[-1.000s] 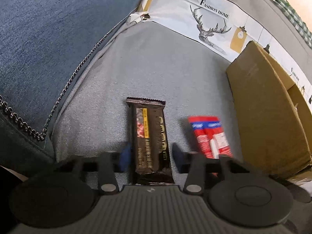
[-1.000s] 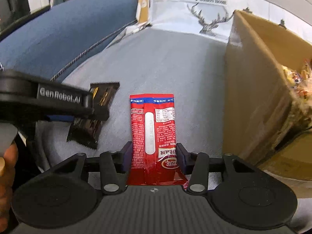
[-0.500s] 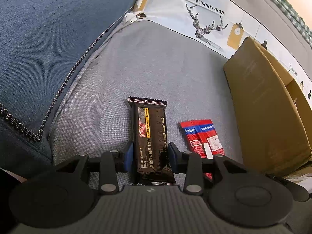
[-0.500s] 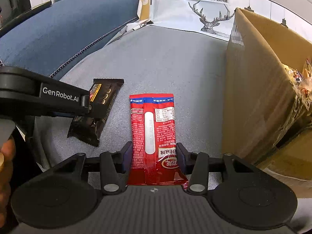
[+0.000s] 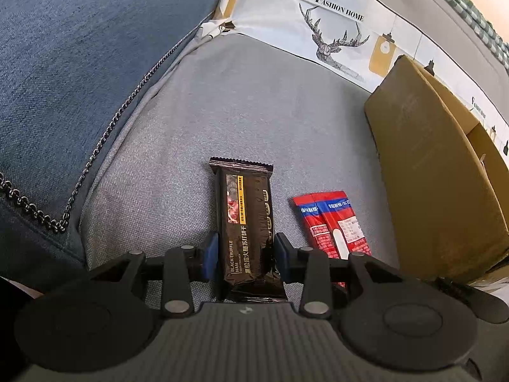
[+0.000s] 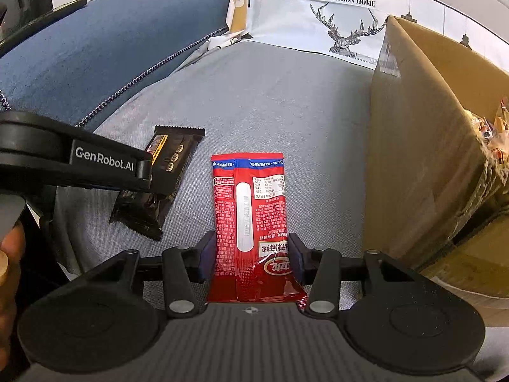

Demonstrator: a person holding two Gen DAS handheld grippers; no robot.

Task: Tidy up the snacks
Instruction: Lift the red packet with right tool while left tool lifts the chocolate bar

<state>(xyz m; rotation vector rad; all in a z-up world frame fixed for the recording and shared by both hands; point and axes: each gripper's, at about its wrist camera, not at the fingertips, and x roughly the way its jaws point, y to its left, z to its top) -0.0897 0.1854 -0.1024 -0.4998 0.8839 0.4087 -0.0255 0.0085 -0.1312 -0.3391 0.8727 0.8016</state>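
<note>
A black cracker pack (image 5: 243,210) lies lengthwise on the grey sofa seat (image 5: 254,95), and my left gripper (image 5: 245,251) is shut on its near end, blue pads against both long edges. To its right lies a red snack pack (image 5: 331,219). In the right wrist view my right gripper (image 6: 250,254) is shut on the near end of that red pack (image 6: 251,197), printed back facing up. The black pack (image 6: 173,159) shows at the left there, partly hidden behind the left gripper's black side bar (image 6: 95,162).
An open cardboard box (image 6: 423,146) with wrapped snacks inside stands on the seat at the right. A blue cushion (image 5: 79,47) with chain trim rises at the left. A white deer-print cover (image 5: 334,31) lines the back. A person's hand (image 6: 6,254) shows at the left edge.
The left gripper's jaws have narrowed from wide of the black pack to pressing on its edges. The right gripper keeps its hold on the red pack, barely shifted.
</note>
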